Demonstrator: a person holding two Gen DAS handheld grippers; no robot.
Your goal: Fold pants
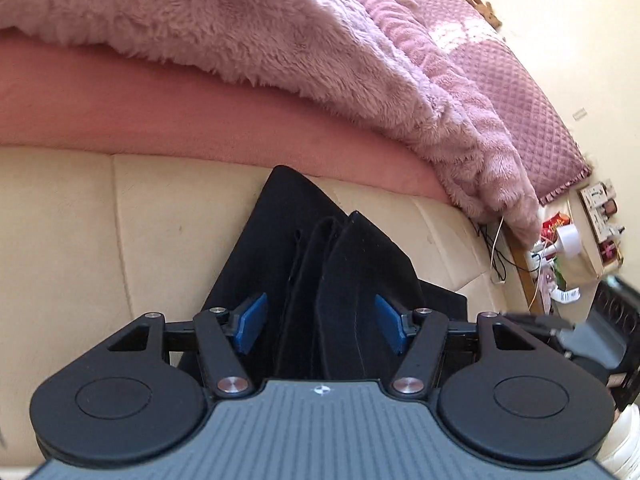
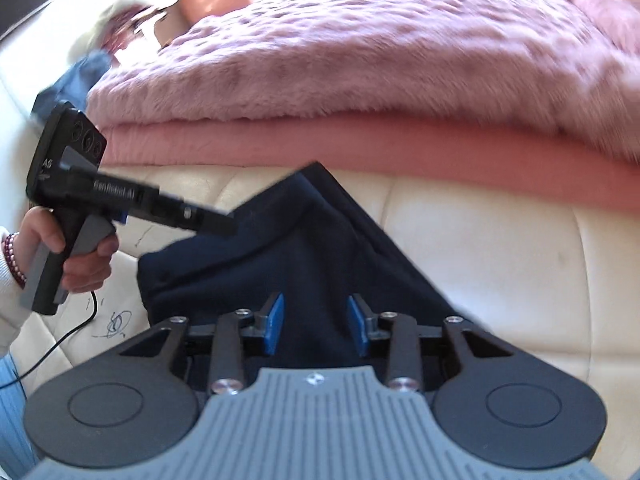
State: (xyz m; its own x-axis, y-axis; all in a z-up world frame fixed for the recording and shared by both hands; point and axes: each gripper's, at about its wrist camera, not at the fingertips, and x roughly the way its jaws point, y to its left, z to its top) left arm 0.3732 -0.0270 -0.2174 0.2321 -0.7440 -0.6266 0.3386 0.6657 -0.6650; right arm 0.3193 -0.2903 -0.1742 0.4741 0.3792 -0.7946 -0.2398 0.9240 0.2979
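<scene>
Nearest the left wrist camera, the left gripper (image 1: pixel 320 322) has its blue fingers (image 1: pixel 250 322) spread wide, one on each side of the dark pants (image 1: pixel 304 240); the pads stand clear of the cloth and grip nothing. The pants lie folded into a stack with a pointed far corner, layered edges showing between the fingers, on the cream padded sofa seat (image 1: pixel 100 220). Beyond them runs a salmon-pink sheet (image 1: pixel 120 104), topped by a fluffy pink blanket (image 1: pixel 240 20). At far right — a cluttered shelf (image 1: pixel 580 240) with small items too small to identify.

In the right wrist view, at far left, a hand (image 2: pixel 80 256) with a beaded bracelet (image 2: pixel 14 256) holds the left gripper's handle; its tip reaches over the left edge of the pants. At centre, the right gripper (image 2: pixel 316 324) has its fingers (image 2: pixel 274 324) partly open, spaced either side of the near cloth — no pad presses on it. To the right, bare cream seat continues.
</scene>
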